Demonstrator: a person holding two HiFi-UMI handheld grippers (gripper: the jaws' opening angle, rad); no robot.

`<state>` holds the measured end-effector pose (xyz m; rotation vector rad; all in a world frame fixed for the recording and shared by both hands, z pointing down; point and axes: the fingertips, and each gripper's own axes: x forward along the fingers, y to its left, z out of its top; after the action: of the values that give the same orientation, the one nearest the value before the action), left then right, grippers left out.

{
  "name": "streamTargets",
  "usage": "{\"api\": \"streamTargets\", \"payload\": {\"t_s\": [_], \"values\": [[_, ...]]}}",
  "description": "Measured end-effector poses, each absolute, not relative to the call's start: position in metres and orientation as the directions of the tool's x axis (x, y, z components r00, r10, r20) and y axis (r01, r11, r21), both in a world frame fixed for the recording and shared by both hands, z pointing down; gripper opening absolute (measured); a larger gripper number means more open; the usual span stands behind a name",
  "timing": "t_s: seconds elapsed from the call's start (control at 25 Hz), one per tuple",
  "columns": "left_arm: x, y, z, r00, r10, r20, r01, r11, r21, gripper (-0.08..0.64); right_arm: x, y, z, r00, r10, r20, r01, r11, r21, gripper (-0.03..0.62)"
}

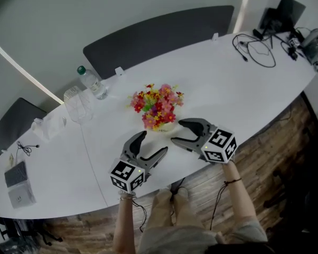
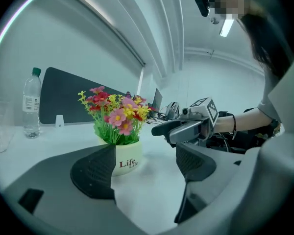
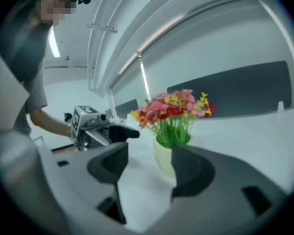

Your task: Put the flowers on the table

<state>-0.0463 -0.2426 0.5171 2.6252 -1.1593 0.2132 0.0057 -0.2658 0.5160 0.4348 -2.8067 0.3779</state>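
The pot of flowers (image 1: 157,107) stands upright on the white worktop (image 1: 228,78), just ahead of both tools. The left tool (image 1: 153,143) and the right tool (image 1: 178,132) flank it with jaws apart and hold nothing. A water bottle (image 1: 93,82) stands farther back.

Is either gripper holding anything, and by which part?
Nothing is held. The left gripper and right gripper both have jaws apart and empty; the cream pot of red, pink and yellow flowers stands free on the white table.
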Motion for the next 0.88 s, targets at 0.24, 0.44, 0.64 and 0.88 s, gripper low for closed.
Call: {"api": "streamTargets", "payload": {"t_s": [0.24,0.44,0.64,0.88], "values": [[-0.035,-0.220,0.505,0.677,-0.698,0.232,-0.735,-0.656,0.173,0.361,0.008,-0.245,0.501,-0.923,-0.260,0.282,-0.326,0.920,-0.220,0.287],[-0.030,-0.206,0.495,0.679,-0.696,0.233,-0.732,-0.663,0.156,0.329,0.009,-0.231,0.485,-0.928,-0.278,0.247,-0.334,0.916,-0.224,0.264],[-0.025,-0.195,0.480,0.687,-0.692,0.222,-0.724,-0.674,0.143,0.270,0.008,-0.218,0.469,-0.931,-0.294,0.216,-0.341,0.912,-0.226,0.208],[-0.019,-0.182,0.458,0.691,-0.696,0.196,-0.721,-0.681,0.126,0.213,0.005,-0.199,0.456,-0.934,-0.306,0.184,-0.346,0.904,-0.250,0.151]]}}
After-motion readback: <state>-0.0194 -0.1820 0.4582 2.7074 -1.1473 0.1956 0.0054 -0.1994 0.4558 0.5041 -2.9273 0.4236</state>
